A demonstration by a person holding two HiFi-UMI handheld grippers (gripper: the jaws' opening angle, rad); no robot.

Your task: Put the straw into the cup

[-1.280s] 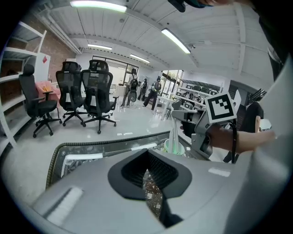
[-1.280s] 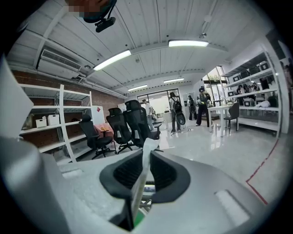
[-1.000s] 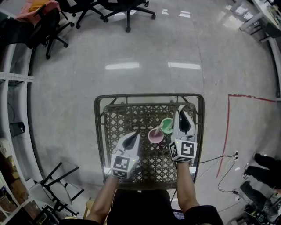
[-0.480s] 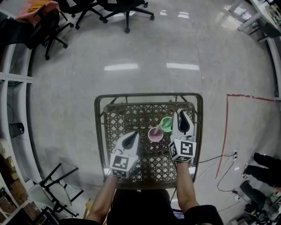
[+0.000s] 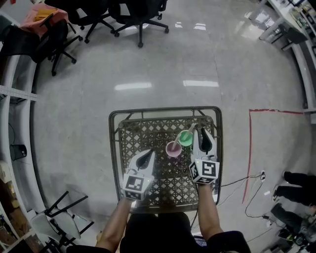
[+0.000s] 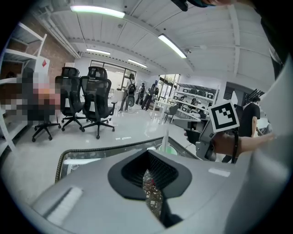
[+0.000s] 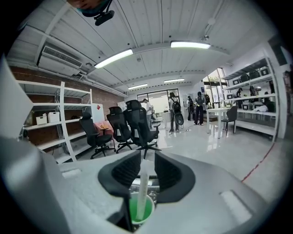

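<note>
A green cup [image 5: 186, 139] and a pink cup [image 5: 173, 150] stand on the metal lattice table [image 5: 114, 148], right of its middle. A white straw [image 7: 143, 189] stands in the green cup [image 7: 137, 212], leaning on its rim. My right gripper [image 5: 202, 135] is just right of the green cup. In the right gripper view its jaws [image 7: 146, 167] flank the straw with a gap on each side; they have just been opening and are open. The pink cup also holds a straw [image 5: 177, 144]. My left gripper [image 5: 149, 154] hovers left of the pink cup, its jaws [image 6: 149, 176] nearly together on nothing.
Black office chairs [image 5: 133, 15] stand on the glossy floor beyond the table. A red tape line [image 5: 249, 148] and cables [image 5: 242, 178] lie to the right. A folded frame [image 5: 64, 212] sits at the lower left. Shelving lines the left wall [image 7: 50, 132].
The right gripper's jaws have come off the straw, which now stands free in the green cup. Both grippers have risen a little, and the right one has drawn slightly back.
</note>
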